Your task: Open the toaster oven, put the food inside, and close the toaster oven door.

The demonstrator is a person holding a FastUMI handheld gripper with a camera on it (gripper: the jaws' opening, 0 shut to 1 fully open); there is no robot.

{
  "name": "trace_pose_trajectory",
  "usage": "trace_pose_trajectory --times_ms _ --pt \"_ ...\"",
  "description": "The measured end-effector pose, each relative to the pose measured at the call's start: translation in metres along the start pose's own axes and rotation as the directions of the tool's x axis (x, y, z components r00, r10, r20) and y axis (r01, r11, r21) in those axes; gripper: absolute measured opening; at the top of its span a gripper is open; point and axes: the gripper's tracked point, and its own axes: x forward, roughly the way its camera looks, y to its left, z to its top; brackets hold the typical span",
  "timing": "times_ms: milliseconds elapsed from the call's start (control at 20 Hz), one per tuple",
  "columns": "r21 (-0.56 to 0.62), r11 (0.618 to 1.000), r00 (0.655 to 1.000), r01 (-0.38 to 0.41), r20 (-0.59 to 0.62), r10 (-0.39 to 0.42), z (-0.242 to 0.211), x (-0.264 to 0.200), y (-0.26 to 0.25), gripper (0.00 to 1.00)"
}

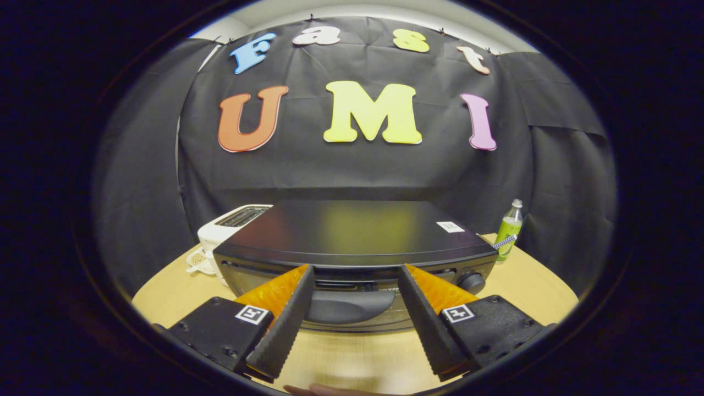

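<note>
Your tool [356,275] gapes wide, fingers flanking the handle [347,306] of the shut oven [357,236]; its front faces you, long axis running crosswise on the table [528,286].

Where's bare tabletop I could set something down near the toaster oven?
Bare table lies in front of the toaster oven, under the open gripper, whose jaws flank the door handle. Another patch lies right of the oven, before the green bottle. Left is crowded: a white toaster stands there.
</note>
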Motion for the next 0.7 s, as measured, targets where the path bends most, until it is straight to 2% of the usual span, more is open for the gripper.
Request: trace_pose_trajectory --times_ms 200,700 --pt "0.027 0.999 0.999 -0.029 -0.025 0.030 -0.013 -0.016 -0.001 0.99" --pt "-0.016 1.000 0.998 -0.001 -0.063 0.000 -0.041 -0.050 -0.003 1.00"
